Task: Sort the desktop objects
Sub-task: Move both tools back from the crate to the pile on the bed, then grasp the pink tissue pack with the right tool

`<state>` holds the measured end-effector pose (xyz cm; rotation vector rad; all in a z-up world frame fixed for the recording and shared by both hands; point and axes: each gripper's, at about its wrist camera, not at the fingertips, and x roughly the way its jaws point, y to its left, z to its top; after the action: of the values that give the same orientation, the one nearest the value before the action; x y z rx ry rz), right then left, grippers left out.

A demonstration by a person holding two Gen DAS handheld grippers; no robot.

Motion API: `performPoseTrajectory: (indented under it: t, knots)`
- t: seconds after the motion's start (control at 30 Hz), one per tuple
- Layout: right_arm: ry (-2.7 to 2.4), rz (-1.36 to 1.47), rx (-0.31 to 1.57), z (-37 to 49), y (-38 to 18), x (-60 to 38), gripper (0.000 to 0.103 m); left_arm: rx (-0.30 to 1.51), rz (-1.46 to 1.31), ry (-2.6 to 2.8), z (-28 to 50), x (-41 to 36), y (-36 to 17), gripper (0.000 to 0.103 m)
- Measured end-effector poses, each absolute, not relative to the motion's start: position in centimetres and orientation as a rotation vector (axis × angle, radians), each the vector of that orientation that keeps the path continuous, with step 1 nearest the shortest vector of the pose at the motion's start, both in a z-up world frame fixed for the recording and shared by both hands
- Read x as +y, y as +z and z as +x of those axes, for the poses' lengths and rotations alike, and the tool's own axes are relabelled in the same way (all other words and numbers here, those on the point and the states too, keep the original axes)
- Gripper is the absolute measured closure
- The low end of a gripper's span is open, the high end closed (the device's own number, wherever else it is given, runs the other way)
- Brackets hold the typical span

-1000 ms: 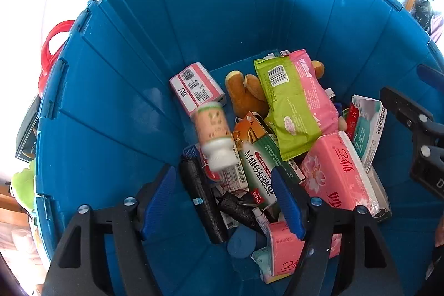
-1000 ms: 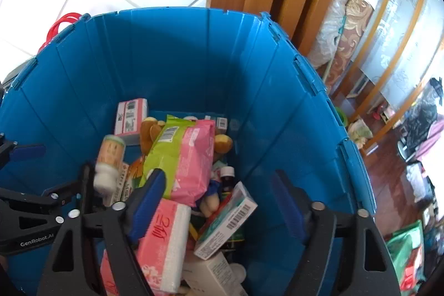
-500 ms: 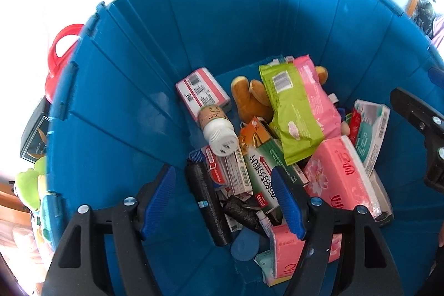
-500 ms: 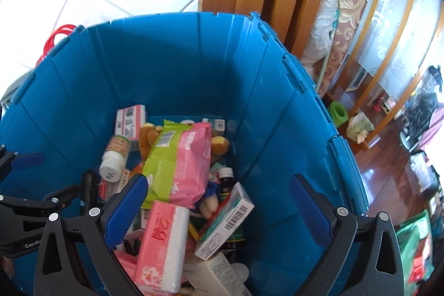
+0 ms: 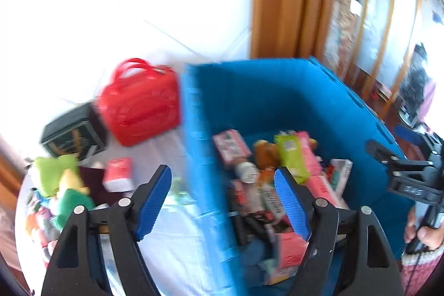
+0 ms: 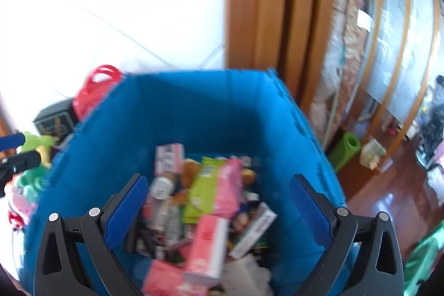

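Left hand-held gripper (image 5: 223, 199): jaws wide apart, nothing between them.
Right hand-held gripper (image 6: 219, 208): jaws wide apart, empty; person's hand (image 5: 421, 232) gripped its handle.

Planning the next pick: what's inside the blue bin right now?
In the blue bin: a green-and-pink packet on top, pink tissue pack, white-capped bottle, brown plush toy, small boxes. Whatever lies beneath the pile is covered.

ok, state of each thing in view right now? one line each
left gripper: open, empty, straddling the bin's left wall
right gripper: open, empty, above the bin
blue bin: no lid on it, part-filled with a loose pile
white-capped bottle: lying on its side in the pile
green packet: on top of the pile, sealed as far as the blur shows
red bag: outside the bin, handles up
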<state>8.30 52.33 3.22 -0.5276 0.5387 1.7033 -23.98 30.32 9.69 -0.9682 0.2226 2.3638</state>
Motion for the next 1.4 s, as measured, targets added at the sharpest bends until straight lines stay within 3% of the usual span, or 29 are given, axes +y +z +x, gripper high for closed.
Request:
performPoseTrajectory:
  t: [0.37,0.53,0.77,1.07,1.4]
  knots:
    - [1.914,-0.443,0.392,-6.1,10.0,43.5,0.000,0.172,-1.105,2.595,-25.0,7.9,5.2,0.026]
    - [1.965,-0.463,0.431,-15.5,9.7,40.8,0.000,0.153,-1.144,2.626,-26.1,-2.5,3.1,0.026]
    - [1.981,-0.564,0.552,-26.0,6.0,40.9,0.000,0.090,-1.231,2.606,-29.3,-11.0,-0.5,0.026]
    - [1.909,-0.774,0.649,-31.4,-0.2,47.0,0.000,-0.012,-1.339,2.552,-34.3,-11.5,-5.0,0.026]
    - [1.886,-0.840,0.738,-34.1,-4.4,56.2,0.000,-0.023,-1.441,2.462,-43.9,-4.6,-7.0,0.026]
